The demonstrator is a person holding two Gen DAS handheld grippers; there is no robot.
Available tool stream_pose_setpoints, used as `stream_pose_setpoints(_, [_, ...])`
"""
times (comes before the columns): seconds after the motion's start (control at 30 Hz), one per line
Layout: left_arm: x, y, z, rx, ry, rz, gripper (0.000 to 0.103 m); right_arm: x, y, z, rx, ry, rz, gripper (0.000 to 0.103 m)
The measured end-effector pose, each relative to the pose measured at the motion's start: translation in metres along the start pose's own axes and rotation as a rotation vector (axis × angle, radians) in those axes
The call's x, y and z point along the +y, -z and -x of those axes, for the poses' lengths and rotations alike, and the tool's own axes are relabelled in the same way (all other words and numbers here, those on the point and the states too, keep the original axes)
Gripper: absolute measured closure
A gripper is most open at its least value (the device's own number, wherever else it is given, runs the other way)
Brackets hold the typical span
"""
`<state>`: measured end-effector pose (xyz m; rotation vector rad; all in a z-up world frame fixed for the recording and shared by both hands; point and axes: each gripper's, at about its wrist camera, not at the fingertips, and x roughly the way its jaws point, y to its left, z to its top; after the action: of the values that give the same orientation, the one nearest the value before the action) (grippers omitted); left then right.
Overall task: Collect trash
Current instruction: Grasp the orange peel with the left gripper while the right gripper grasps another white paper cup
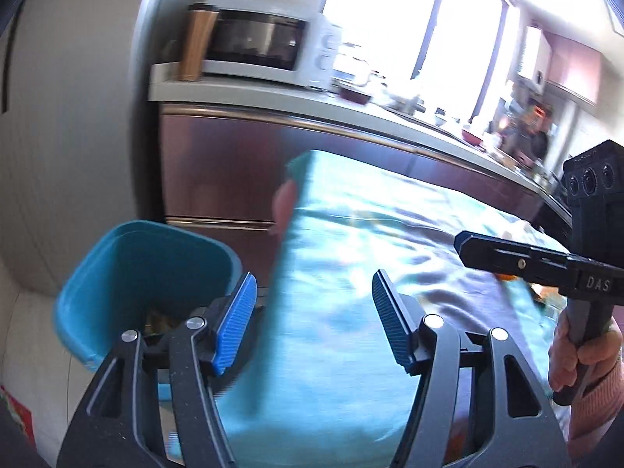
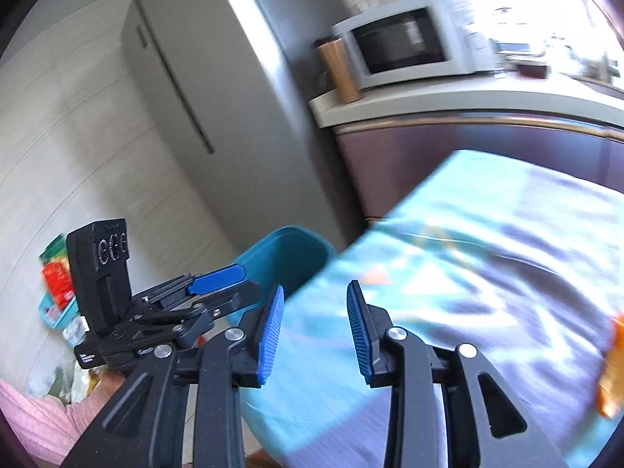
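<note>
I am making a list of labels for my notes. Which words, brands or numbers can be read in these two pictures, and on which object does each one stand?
"DAS": on the black body of the right gripper, seen in the left wrist view.
Small white print on the base of the left gripper, right wrist view: too blurred to read.
Red and green packages on the floor: print too blurred to read.
Microwave panel: nothing legible.

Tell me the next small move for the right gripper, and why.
Probably swing the right gripper toward the orange item at the table's right edge. Both grippers are open and hold nothing, the blue bin stands beside the table near the left gripper, and that orange piece is the only likely trash showing. Blur hides what it is.
</note>
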<state>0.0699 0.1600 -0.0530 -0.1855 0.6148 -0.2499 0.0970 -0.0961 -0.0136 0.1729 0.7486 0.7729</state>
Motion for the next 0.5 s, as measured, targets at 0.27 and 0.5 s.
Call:
stream_pose_setpoints(0.27, [-0.095,0.004,-0.039,0.065,0.155,-0.109,0.041,-0.058,0.033,0.079,-0.102,0.161,-0.131,0.071])
stream_pose_setpoints(0.5, [-0.163,0.016,-0.068,0.119,0.245,-0.197,0.041,-0.106,0.059,0.138,-0.182,0.300,-0.232,0.071])
